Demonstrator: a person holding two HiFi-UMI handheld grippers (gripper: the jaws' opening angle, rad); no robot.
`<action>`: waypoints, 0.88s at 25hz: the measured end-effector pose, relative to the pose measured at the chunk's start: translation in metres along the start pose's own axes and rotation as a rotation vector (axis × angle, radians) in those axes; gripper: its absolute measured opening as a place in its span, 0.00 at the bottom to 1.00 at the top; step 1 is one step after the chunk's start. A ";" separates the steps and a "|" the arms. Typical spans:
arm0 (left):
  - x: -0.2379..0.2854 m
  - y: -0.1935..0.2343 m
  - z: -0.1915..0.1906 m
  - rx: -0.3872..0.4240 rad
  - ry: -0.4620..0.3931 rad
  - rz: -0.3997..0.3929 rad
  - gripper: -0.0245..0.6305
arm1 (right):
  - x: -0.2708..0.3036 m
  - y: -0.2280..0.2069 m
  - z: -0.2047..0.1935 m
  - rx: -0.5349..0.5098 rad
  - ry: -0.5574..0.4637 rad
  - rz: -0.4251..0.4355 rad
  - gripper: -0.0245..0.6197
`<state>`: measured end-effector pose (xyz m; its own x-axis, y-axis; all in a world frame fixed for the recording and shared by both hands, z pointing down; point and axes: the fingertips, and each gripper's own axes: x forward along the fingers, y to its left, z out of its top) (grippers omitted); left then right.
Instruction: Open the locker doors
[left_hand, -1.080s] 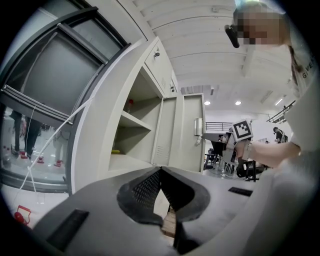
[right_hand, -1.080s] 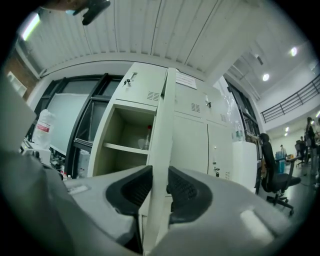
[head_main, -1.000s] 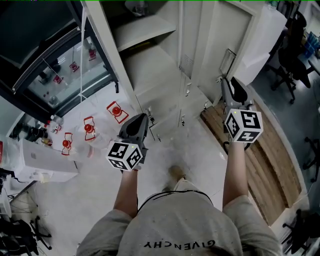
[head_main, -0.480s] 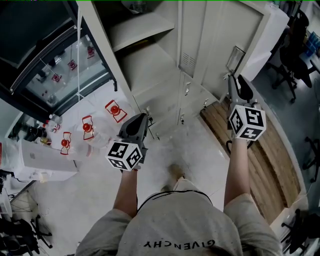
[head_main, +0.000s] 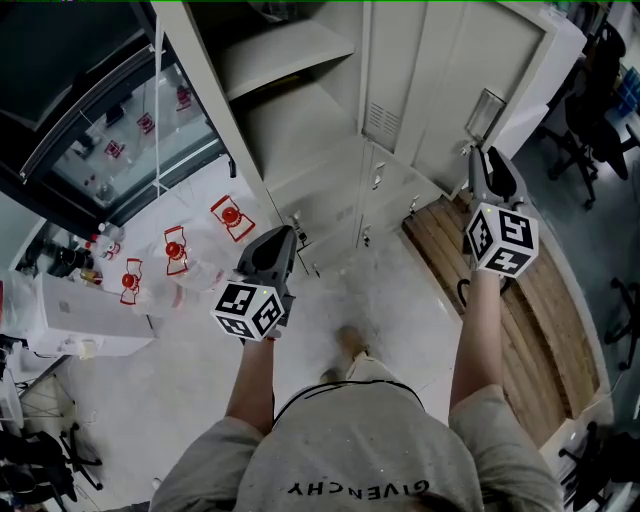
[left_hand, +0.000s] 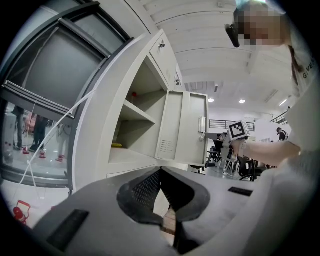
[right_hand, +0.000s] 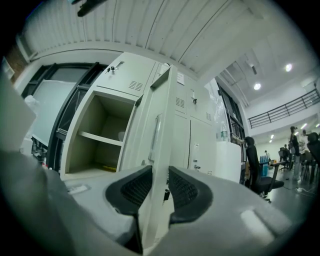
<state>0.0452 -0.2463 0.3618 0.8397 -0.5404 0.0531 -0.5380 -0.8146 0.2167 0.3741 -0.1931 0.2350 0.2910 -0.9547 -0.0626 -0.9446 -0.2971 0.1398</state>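
Note:
The pale grey locker cabinet (head_main: 300, 130) stands ahead, and its upper compartment (left_hand: 135, 135) is open, showing a shelf (head_main: 285, 55). That compartment's door (head_main: 440, 90) is swung out to the right. In the right gripper view I look along the door edge (right_hand: 157, 150), which runs between the jaws with both pads against it. My right gripper (head_main: 478, 160) is shut on this door edge near a small card holder (head_main: 487, 112). My left gripper (head_main: 283, 235) hangs apart from the cabinet, low and to the left, with its tips (left_hand: 161, 172) together and nothing in them.
Closed lower locker doors with small handles (head_main: 378, 178) sit below the open compartment. A glass-fronted cabinet (head_main: 130, 120) stands at the left, with red-marked clear bottles (head_main: 175, 255) and a white box (head_main: 85, 320) on the floor. A wooden pallet (head_main: 540, 300) and office chairs (head_main: 590, 110) are at the right.
My right gripper has moved to the right and farther from me with the door edge in it, and the door has swung wider. The left gripper has stayed put.

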 end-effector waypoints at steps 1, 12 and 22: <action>0.000 0.000 -0.001 0.000 0.001 0.002 0.04 | 0.000 -0.001 -0.001 0.000 0.001 -0.003 0.19; -0.005 -0.001 -0.004 -0.004 0.011 0.009 0.04 | -0.010 0.006 -0.011 -0.001 0.004 -0.004 0.19; -0.018 0.005 -0.017 0.004 0.013 0.038 0.04 | -0.036 0.031 -0.009 -0.016 -0.059 0.025 0.20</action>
<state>0.0283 -0.2373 0.3782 0.8193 -0.5685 0.0744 -0.5701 -0.7943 0.2101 0.3355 -0.1677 0.2503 0.2574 -0.9592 -0.1170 -0.9488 -0.2739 0.1577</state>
